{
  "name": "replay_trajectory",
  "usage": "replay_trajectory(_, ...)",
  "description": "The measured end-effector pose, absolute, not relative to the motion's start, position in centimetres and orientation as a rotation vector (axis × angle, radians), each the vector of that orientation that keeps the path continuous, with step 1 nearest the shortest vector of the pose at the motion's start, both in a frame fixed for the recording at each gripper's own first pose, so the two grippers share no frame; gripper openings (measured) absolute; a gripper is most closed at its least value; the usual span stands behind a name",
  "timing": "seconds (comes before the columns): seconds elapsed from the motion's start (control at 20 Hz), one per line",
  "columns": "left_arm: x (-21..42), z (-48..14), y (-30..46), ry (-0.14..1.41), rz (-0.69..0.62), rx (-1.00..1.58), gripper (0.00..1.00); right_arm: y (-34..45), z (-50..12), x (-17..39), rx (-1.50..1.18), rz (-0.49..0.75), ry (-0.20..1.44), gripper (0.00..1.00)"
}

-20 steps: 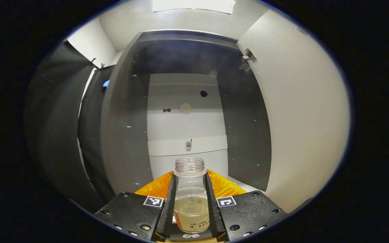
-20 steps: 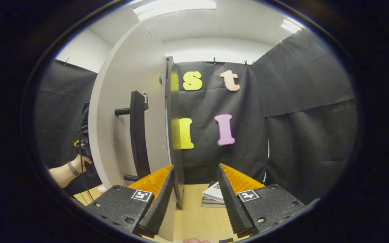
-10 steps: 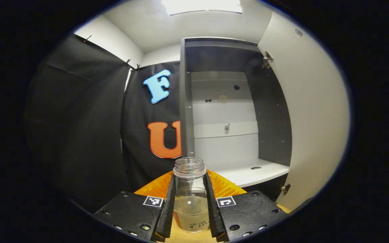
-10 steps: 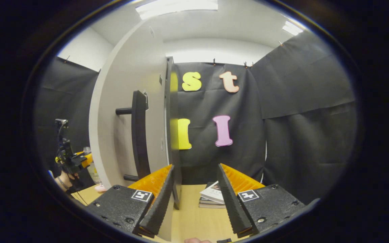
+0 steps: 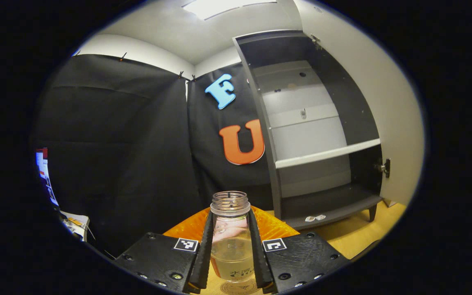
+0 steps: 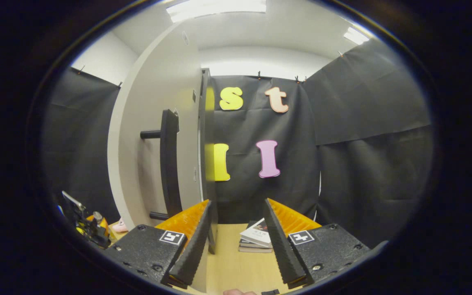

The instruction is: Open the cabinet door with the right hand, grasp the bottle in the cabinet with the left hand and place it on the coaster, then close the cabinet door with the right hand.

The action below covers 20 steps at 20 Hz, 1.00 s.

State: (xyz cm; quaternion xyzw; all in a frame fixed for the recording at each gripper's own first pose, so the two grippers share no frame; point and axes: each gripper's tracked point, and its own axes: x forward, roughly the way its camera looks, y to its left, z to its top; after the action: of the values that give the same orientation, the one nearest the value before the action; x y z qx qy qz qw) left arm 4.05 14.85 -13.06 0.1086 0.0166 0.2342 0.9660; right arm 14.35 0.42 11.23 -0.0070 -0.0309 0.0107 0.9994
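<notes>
Door open; our left claw (image 5: pixel 231 250) grips the clear uncapped bottle (image 5: pixel 230 235) above the round coaster (image 5: pixel 236 289); right claw (image 6: pixel 236 241) gapes; placing and closing remain.

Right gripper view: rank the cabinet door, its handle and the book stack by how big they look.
1. cabinet door, largest.
2. handle.
3. book stack, smallest; it lies farther back on the table, so true size is unsure.

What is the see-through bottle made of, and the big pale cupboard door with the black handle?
The clear capless bottle looks like glossy plastic: you can see pale liquid through it, and its neck has moulded threads. It could be glass. The pale grey cupboard door looks like smooth matt coated board, flat and even. Its black bar handle may be painted metal or plastic.
</notes>
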Motion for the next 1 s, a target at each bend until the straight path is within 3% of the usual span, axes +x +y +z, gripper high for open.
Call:
replay_trajectory(0.4, 2.8, -20.5, 15.8, 0.073, 0.57, 0.145, 0.42, 0.4, 13.6, 13.9, -0.03, -0.034, -0.123, 0.78)
replay_trajectory(0.6, 3.3, -20.5, 15.5, 0.044, 0.565, 0.17, 0.43, 0.4, 13.8, 13.7, -0.059, -0.056, -0.115, 0.78)
replay_trajectory(0.65, 3.3, -20.3, 15.4, 0.037, 0.563, 0.178, 0.53, 0.4, 13.8, 13.7, -0.064, -0.061, -0.117, 0.78)
replay_trajectory(0.7, 3.2, -20.2, 15.2, 0.036, 0.559, 0.183, 0.43, 0.3, 13.8, 13.6, -0.065, -0.065, -0.119, 0.78)
replay_trajectory(1.0, 3.7, -20.4, 14.9, 0.044, 0.522, 0.174, 0.49, 0.3, 13.8, 13.5, -0.055, -0.072, -0.116, 0.78)
